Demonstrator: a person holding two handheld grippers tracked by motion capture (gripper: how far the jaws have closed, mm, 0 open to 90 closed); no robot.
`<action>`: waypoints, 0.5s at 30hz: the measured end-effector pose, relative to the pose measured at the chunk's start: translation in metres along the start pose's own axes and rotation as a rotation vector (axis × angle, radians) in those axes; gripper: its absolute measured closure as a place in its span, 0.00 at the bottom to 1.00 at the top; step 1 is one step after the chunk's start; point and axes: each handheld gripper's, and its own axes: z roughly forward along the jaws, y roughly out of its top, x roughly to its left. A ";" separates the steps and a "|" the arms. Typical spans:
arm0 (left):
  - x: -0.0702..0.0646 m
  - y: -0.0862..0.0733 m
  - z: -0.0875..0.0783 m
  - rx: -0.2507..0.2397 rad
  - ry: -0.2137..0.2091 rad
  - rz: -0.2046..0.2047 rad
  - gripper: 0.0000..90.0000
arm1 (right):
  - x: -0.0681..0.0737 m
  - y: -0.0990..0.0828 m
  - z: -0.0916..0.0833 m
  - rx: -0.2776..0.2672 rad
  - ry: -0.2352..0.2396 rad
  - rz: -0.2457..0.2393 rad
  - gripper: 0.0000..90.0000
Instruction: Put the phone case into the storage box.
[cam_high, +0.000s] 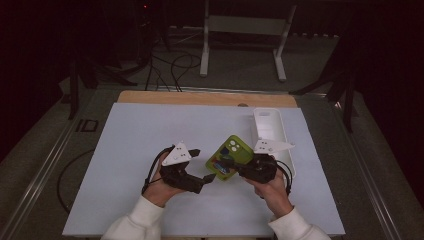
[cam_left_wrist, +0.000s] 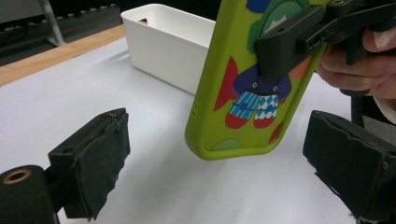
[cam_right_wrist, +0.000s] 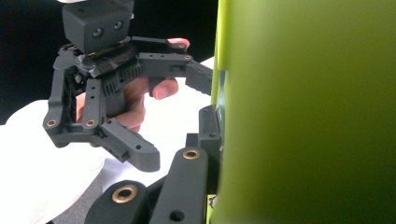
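Green phone case (cam_left_wrist: 243, 88) print: left gripper view only.

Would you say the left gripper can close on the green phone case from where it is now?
Probably yes. The left gripper stands open with the green phone case hanging just ahead between its pads, nothing between them. The right gripper grips the case higher up, leaving its lower end free.

phone case (cam_high: 231, 157) off the table (cam_high: 150, 135), between left gripper (cam_high: 202, 181) and right gripper (cam_high: 231, 164) | bin (cam_high: 269, 131) behind right gripper, at table's right edge | left gripper left of case
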 end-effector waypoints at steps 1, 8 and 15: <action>0.000 0.000 0.000 -0.002 -0.002 0.000 0.10 | 0.000 0.000 0.000 0.002 0.003 -0.006 0.98; 0.001 0.000 0.000 0.007 -0.031 0.005 0.15 | 0.002 -0.001 0.000 0.008 0.031 -0.032 0.98; 0.000 -0.001 0.003 0.029 -0.067 0.016 0.19 | 0.004 -0.001 0.000 0.019 0.061 -0.061 0.98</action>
